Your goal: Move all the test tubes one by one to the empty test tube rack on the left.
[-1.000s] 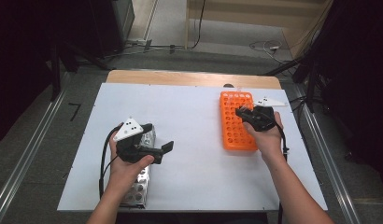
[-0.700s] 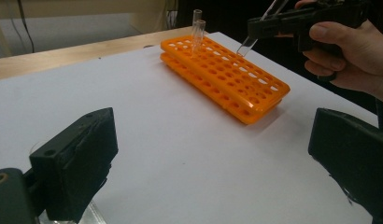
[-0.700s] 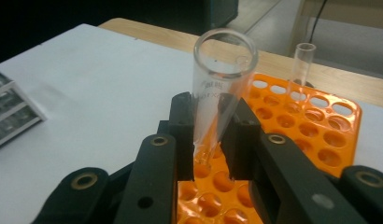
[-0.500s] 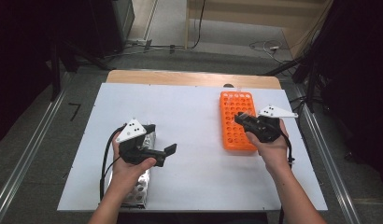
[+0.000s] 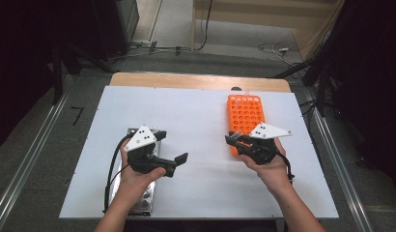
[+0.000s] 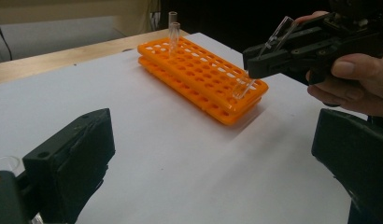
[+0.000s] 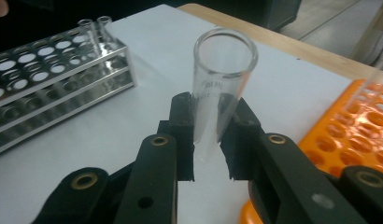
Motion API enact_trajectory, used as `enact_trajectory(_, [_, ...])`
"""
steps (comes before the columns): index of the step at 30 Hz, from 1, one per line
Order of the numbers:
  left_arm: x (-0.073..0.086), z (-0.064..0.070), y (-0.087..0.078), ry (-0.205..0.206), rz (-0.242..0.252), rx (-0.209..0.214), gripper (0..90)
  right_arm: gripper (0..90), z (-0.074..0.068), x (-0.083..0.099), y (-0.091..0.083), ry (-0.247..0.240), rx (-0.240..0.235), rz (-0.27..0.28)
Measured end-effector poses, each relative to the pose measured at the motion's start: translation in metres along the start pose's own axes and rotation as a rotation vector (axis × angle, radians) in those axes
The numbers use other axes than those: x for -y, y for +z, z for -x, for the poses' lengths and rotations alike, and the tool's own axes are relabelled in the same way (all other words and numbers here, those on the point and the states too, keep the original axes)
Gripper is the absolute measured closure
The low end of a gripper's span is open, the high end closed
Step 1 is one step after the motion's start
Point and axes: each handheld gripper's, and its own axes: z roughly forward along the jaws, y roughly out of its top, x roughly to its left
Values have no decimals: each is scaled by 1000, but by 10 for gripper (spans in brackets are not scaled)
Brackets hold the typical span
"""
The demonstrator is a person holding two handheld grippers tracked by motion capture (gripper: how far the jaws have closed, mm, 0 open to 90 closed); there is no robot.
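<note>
My right gripper (image 7: pixel 210 109) is shut on a clear glass test tube (image 7: pixel 222 84), gripped partway down with its open mouth uppermost. From the left gripper view, the right gripper (image 6: pixel 253 59) holds that tube (image 6: pixel 278 32) tilted, its lower end just over the near end of the orange tube rack (image 6: pixel 203 79). Two tubes (image 6: pixel 173 27) stand at the rack's far end. In the high view the right gripper (image 5: pixel 233 140) sits at the near end of the orange rack (image 5: pixel 244 113). My left gripper (image 5: pixel 176 164) is open and holds nothing, jaws pointing right across the white table.
A metal tube rack (image 5: pixel 138 198) lies under my left hand near the table's front edge; it is also in the right gripper view (image 7: pixel 49 74) with two glass tubes (image 7: pixel 94 28) at one end. The white table top (image 5: pixel 196 121) lies between the racks.
My right gripper has drawn back along the orange rack toward its near end and slightly left. The left gripper has hardly moved.
</note>
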Motion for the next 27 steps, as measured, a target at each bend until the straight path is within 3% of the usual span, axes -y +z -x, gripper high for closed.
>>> enact_trajectory(12, [-1, 19, 12, 50, -26, 30, 7, 736, -34, 5, 17, -53, -101, -34])
enact_trajectory(18, [2, 22, 17, 44, -38, 44, 22, 736, -46, 7, 23, -75, -132, -52])
enact_trajectory(21, [3, 26, 20, 46, -40, 55, 59, 736, -51, 7, 26, -86, -150, -53])
enact_trajectory(27, [4, 37, 26, 77, -47, 77, 244, 736, -60, 7, 29, -98, -174, -59])
